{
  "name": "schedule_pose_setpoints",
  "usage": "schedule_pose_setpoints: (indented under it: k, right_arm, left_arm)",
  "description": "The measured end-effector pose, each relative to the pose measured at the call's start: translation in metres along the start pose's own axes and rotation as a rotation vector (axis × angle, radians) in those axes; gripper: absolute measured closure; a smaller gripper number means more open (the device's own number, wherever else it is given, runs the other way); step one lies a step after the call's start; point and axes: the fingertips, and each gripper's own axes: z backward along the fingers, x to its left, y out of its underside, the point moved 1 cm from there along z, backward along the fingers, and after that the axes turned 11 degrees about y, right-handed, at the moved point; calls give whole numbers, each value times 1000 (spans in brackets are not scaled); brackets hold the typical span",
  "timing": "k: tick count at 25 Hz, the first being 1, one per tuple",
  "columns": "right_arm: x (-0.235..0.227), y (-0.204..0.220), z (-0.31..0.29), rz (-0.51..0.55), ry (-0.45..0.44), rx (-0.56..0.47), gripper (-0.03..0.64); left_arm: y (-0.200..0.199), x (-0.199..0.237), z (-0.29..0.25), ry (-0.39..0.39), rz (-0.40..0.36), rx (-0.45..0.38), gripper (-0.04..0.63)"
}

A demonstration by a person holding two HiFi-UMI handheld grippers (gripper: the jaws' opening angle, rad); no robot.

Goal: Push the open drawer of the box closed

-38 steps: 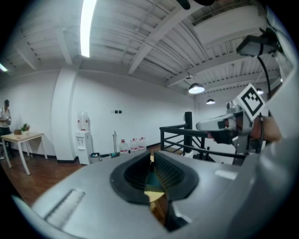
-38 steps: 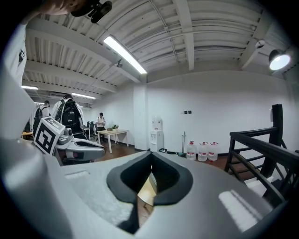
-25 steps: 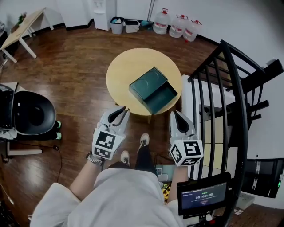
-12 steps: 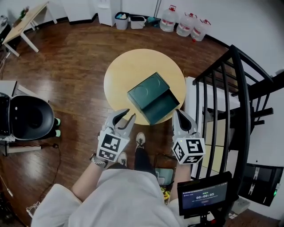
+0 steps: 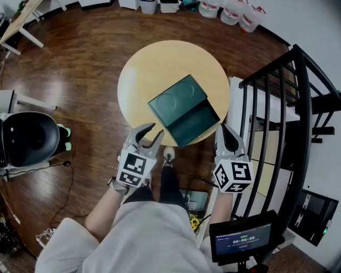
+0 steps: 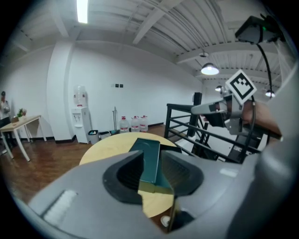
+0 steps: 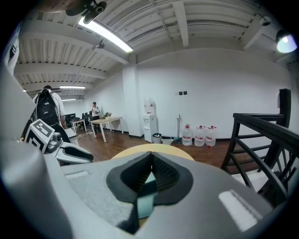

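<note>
On the round bench (image 5: 154, 58), toward its near right side, I see the dark green box (image 5: 176, 97). It lies flat and is turned at an angle to me. Its drawer (image 5: 195, 122) is pulled out toward the lower right, and the inside of the drawer is open to view. The front of the drawer reaches about to the edge of the bench.

My left hand-held gripper (image 5: 157, 128) is at the near edge of the bench, just beside the near left corner of the drawer. Its jaws are opening at this moment and nothing is between the pads. In the left gripper view I see the box through the gap, a little ahead of the tips, so the jaws do not touch it.

My right hand-held gripper (image 5: 223, 128) is on the other side, near the right corner of the drawer, and it is apart from the box. In the right gripper view its two jaws meet at the tips and hold nothing. Only a part of the green drawer shows behind them, lower down.

To the right of the bench stands a black railing (image 5: 298, 101). Some water bottles (image 5: 234, 10) stand on the wooden floor (image 5: 80, 64) by the far wall. A black chair (image 5: 26, 138) is at the left.
</note>
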Motion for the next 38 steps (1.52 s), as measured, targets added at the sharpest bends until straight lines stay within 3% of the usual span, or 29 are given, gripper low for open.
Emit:
schedule_pose_setpoints:
  k: [18, 30, 38]
  right_arm:
    - [-7, 92, -20, -80, 7, 186, 614]
    - [0, 149, -34, -82, -27, 254, 614]
    - [0, 185, -31, -141, -29, 307, 614]
  left_arm:
    - [52, 18, -66, 78, 11, 170, 458]
    - [94, 19, -93, 26, -40, 369, 415]
    - [86, 21, -90, 68, -3, 354, 439]
